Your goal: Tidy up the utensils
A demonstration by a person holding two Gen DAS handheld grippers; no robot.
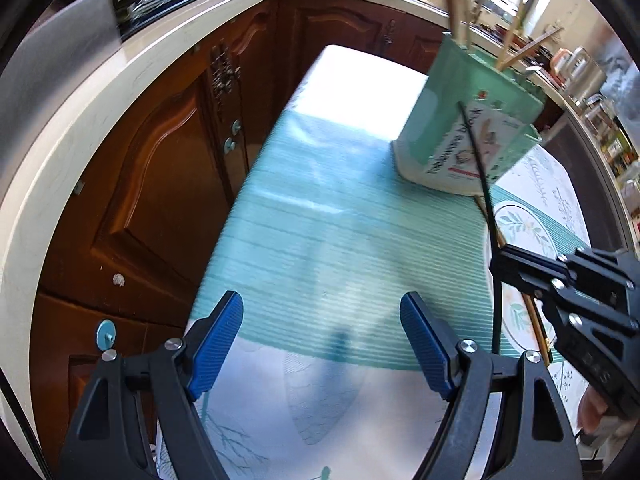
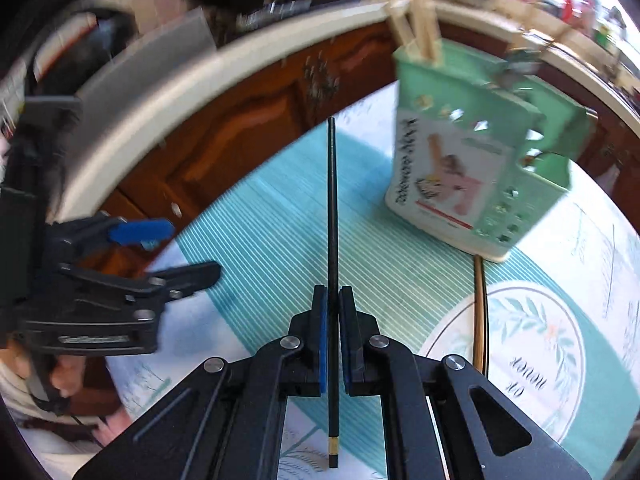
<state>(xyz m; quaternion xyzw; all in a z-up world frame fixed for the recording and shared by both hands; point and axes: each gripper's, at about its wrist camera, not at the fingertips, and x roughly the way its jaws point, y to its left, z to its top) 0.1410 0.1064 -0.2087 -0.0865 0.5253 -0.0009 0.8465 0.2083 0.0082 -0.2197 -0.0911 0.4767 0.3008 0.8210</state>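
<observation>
The right gripper [image 2: 331, 300] is clenched on a black chopstick [image 2: 331, 216], its blue pads [image 2: 322, 332] pressed against the stick from both sides. The chopstick runs straight out ahead of the fingers above the teal striped placemat [image 2: 280, 216], its tip pointing toward the wooden cabinet doors [image 2: 240, 140], while its gold-banded end sticks out behind the pads. From the left wrist view the same chopstick [image 1: 478, 160] rises out of the right gripper [image 1: 505, 254] and crosses in front of the green utensil holder [image 1: 464, 120].

The left gripper [image 1: 322, 340] is released, blue pads [image 1: 218, 344] spread wide with nothing between them, hovering over the near end of the placemat [image 1: 320, 220].

The green utensil holder [image 2: 460, 152] stands on the far right part of the table, with pale wooden chopsticks [image 2: 420, 20] already standing in it. Just below the holder, another chopstick [image 2: 480, 312] lies across the rim of a leaf-patterned plate [image 2: 536, 344] on the placemat. A white countertop [image 1: 100, 112] curves around the cabinets behind the table
</observation>
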